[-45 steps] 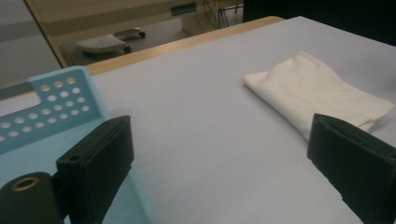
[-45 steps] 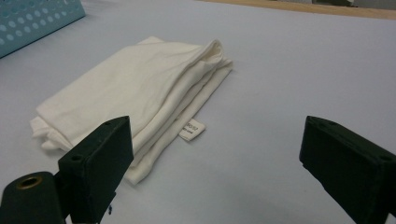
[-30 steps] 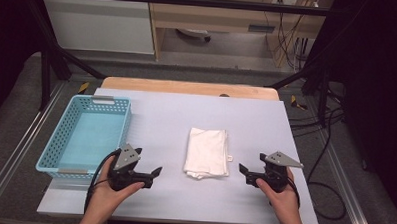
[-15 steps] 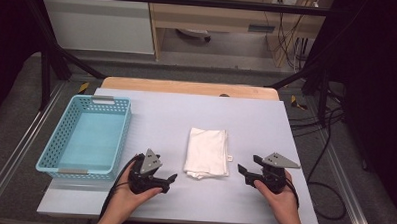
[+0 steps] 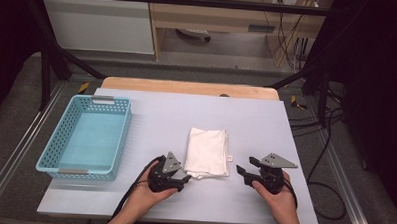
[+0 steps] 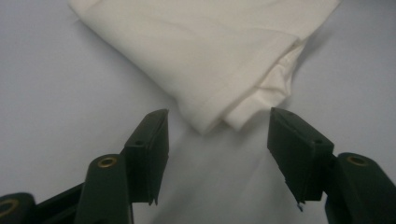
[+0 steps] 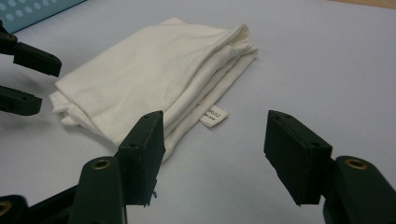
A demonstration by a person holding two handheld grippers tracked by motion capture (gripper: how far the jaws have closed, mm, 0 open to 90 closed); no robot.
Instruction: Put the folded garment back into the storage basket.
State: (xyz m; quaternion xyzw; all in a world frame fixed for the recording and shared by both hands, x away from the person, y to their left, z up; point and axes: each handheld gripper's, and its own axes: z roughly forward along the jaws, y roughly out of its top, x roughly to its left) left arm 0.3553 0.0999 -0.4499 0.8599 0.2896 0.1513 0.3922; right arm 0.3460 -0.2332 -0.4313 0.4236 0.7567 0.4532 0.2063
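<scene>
Both forearms come in from the near edge of the table, each hand cupped under its tool from below. The left gripper lies low, aimed right and slightly away at the near left corner of the folded cloth. Its jaws have just been closing but stand apart; in the left gripper view that corner of the cloth sits just ahead of the tips, level with the gap, and neither pad touches it. The right gripper is held level to the right of the cloth, pointing left toward it, a grey three-cornered plate on top. Its jaws have also just been closing and stand apart with bare table between them.

The cloth is white, soft and slightly creased, folded into a rough rectangle of several layers, with loose edges bunched at the near left corner and a small label poking from its right side. It lies near the middle of the matte, pale grey table. A light blue plastic basket, rectangular with perforated walls, stands well apart at the left.
</scene>
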